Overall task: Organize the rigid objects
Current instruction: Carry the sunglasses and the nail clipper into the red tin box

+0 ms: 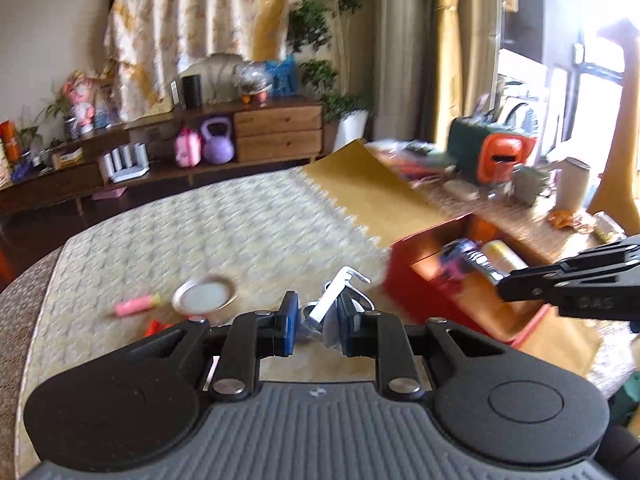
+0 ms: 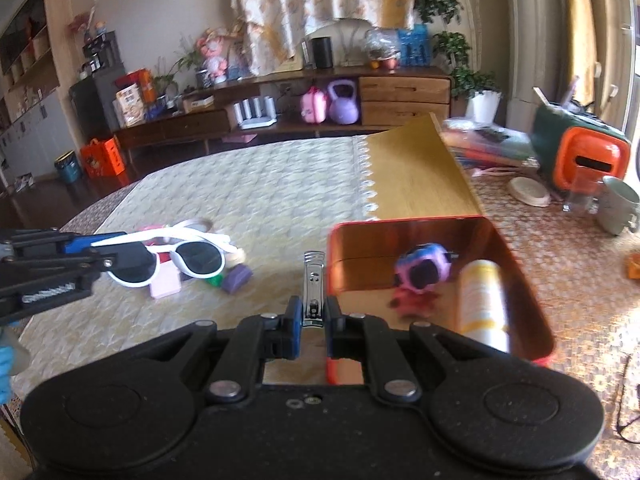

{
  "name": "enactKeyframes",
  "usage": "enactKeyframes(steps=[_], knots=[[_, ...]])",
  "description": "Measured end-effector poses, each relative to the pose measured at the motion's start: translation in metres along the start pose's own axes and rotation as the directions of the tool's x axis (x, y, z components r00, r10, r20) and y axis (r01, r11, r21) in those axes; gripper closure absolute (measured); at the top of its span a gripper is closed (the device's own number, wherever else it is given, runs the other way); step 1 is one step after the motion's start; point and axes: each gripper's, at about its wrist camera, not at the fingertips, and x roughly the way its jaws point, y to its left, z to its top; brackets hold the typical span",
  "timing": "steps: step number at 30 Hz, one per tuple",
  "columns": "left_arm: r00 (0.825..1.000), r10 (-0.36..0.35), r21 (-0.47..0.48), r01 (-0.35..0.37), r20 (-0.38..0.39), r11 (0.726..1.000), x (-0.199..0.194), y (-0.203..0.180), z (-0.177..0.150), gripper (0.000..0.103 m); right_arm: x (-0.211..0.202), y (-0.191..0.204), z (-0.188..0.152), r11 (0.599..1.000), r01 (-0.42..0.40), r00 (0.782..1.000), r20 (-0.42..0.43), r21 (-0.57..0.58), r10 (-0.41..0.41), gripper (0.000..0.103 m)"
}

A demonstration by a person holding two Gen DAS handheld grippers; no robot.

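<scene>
we see an open red tin box [image 2: 516, 272] on the bench [image 2: 260, 200], near its right side, with its gold-lined lid [image 2: 416, 172] tipped back toward the far edge. inside the box lie a small pink-and-blue toy [image 2: 422, 270] over something red, and beside it, against the right wall, a cream and yellow tube [image 2: 482, 300] on its side.

the right claw [image 2: 313, 320] is pressed together on a metal nail clipper [image 2: 313, 284], which sticks forward from between the blue pads, just left of the box's near left corner. the left claw [image 1: 318, 320] is pinching a pair of white sunglasses [image 2: 176, 258] with dark lenses; in its own view a white temple arm [image 1: 340, 288] stands up between the pads, and in the right wrist view the glasses hang at its tip above the bench.

toward the near left of the bench lie a round metal lid [image 1: 205, 294], a pink cylinder [image 1: 134, 305], a pink block [image 2: 165, 286] and a purple block [image 2: 237, 276]. at the far right corner stand an orange-and-green case [image 2: 580, 156] and a pale mug [image 2: 618, 210].
</scene>
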Motion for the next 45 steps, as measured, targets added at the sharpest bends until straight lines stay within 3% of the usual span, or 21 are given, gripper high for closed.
enactKeyframes(steps=[10, 15, 19, 33, 45], knots=[[0.995, -0.094, 0.029, 0.093, 0.015, 0.995, 0.006, -0.058, 0.018, 0.083, -0.018, -0.040, -0.004, 0.997, 0.056, 0.998, 0.022, 0.043, -0.057, 0.093], [0.994, -0.108, 0.067, 0.108, 0.004, 0.992, 0.017, -0.085, 0.024, 0.083, -0.021, -0.059, -0.006, 0.995, 0.075, 0.997, 0.021, 0.062, -0.077, 0.093], [0.996, -0.087, 0.094, 0.088, -0.012, 0.992, 0.033, -0.107, 0.024, 0.083, -0.020, -0.071, -0.008, 0.994, 0.080, 0.997, 0.013, 0.078, -0.082, 0.093], [0.994, 0.100, 0.108, -0.095, -0.046, 0.990, 0.090, -0.142, 0.023, 0.083, 0.007, -0.090, -0.012, 0.994, 0.058, 0.998, -0.034, 0.090, -0.055, 0.093], [0.988, 0.102, 0.092, -0.092, -0.112, 0.991, 0.119, -0.155, 0.020, 0.083, 0.037, -0.098, -0.015, 0.995, 0.054, 0.993, -0.107, 0.084, -0.045, 0.093]])
